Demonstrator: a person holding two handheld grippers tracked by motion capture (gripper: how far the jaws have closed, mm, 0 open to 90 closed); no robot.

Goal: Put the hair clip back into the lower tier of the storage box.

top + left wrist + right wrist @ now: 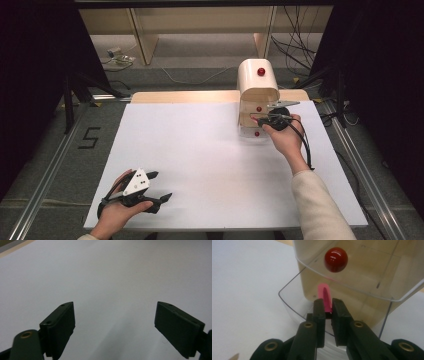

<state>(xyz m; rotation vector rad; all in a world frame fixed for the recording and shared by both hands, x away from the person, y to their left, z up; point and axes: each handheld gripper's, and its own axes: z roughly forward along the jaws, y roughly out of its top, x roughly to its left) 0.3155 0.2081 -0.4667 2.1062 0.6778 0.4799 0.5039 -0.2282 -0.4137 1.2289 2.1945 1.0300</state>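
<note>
Right gripper (327,308): jaws closed almost together and pinching the near end of a thin pink strip (324,297), which is sticking forward into the open lower drawer (287,293) of a small cabinet (257,82). In the high view this gripper (260,119) is sitting at the cabinet's front, the person's right hand (284,135) wrapped around it.

Pink strip: flat, narrow, standing on edge between the pads. Judged light and fairly stiff, probably plastic or foam; little risk of breaking, some risk of swivelling, since the pads are holding one end only. Taking hold at that near end, across the flat faces, is looking the sensible place.

Cabinet: cream body with rounded top, clear plastic drawers, red ball knobs (336,259). The drawers are looking smooth and light; the whole unit could slide if pushed.

Left gripper (157,186): jaws standing wide apart, holding nothing, resting low at the near left of the table; its black pads (60,325) are framing bare surface.

Table (190,150): white, matt, flat board with a wooden edge at the far side.

Room: dim, grey floor with cables, metal rails either side, a wooden frame behind.
</note>
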